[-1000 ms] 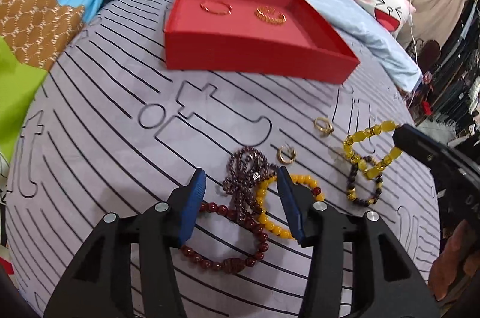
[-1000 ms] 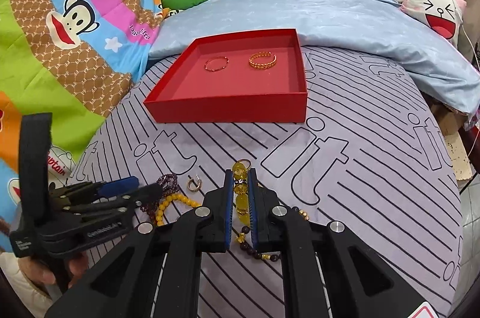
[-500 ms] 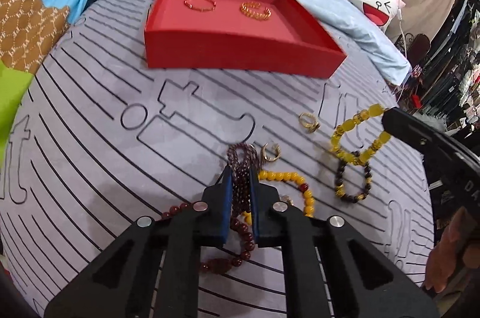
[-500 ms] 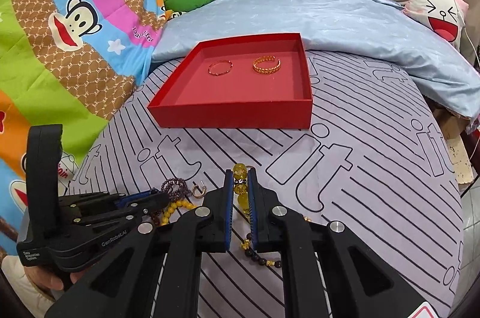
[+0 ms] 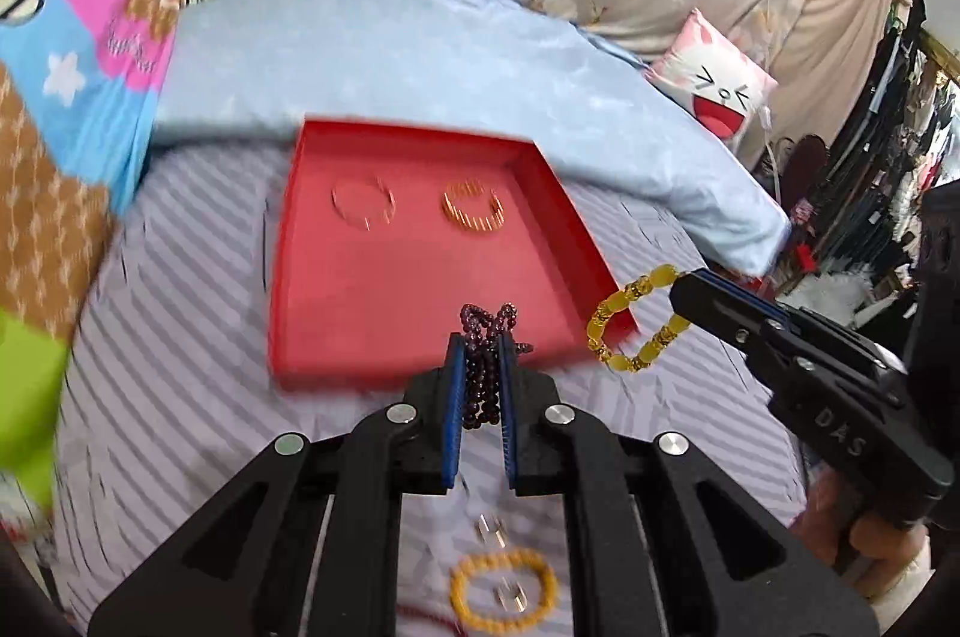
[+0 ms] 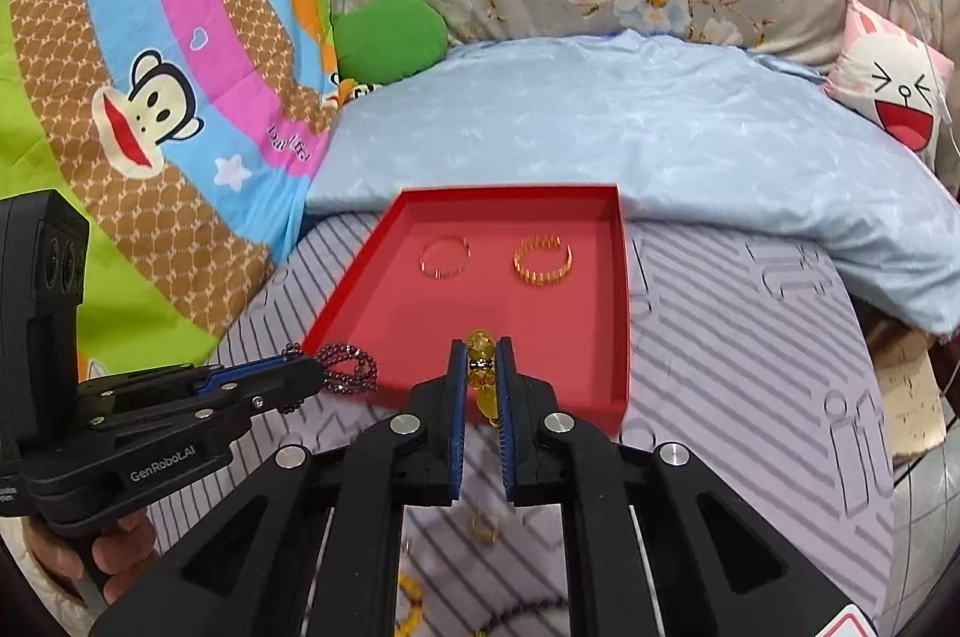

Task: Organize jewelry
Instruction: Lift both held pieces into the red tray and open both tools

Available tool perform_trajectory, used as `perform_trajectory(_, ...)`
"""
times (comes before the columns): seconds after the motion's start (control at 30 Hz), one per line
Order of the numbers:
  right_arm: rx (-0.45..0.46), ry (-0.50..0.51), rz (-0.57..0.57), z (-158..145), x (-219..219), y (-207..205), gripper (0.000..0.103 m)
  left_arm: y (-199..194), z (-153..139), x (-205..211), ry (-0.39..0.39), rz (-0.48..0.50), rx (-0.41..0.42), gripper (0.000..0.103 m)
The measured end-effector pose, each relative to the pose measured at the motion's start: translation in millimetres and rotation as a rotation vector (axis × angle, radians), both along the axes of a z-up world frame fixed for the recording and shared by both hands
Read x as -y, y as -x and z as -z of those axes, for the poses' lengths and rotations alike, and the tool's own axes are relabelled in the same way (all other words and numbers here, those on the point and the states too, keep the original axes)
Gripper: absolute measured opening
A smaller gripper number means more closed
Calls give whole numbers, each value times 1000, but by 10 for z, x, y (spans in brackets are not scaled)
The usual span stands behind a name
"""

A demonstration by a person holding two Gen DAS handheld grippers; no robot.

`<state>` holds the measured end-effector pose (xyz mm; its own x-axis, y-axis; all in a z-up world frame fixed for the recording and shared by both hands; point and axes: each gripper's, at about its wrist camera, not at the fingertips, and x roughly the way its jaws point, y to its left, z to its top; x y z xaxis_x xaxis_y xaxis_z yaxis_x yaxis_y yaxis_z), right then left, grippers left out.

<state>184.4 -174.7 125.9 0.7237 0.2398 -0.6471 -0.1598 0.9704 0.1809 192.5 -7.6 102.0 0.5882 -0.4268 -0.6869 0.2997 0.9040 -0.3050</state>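
A dark garnet-coloured bead strand (image 5: 487, 337), looped and bunched, is pinched between blue pads above the near edge of the red tray (image 5: 420, 289); a yellow bead bracelet (image 5: 630, 322) with chunky translucent beads hangs clamped as an open loop by the tray's right corner; inside the tray lie flat a thin gold bangle (image 5: 362, 203) and, beside it, a ribbed gold bangle (image 5: 473, 212); an orange bead bracelet (image 5: 503, 590) lies on the striped bed.
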Motion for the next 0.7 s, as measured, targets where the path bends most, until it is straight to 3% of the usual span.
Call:
perform_trajectory(0.13, -24, -55, -6, 5, -29, -414, 9, -410, 49, 28, -19, -17, -2, 10)
perform_trajectory(0.37, -153, -153, -6, 463, -105, -1040, 9, -995, 424, 27, -47, -51, -62, 10)
perform_trajectory(0.53, -210, -108, 29, 804, -80, -1261, 9, -1251, 752, 22, -92, -71, -119, 10)
perform_trajectory(0.7, -203, 3, 71, 938, -16, -1357, 9, -1333, 875, 27, -119, -77, -124, 11)
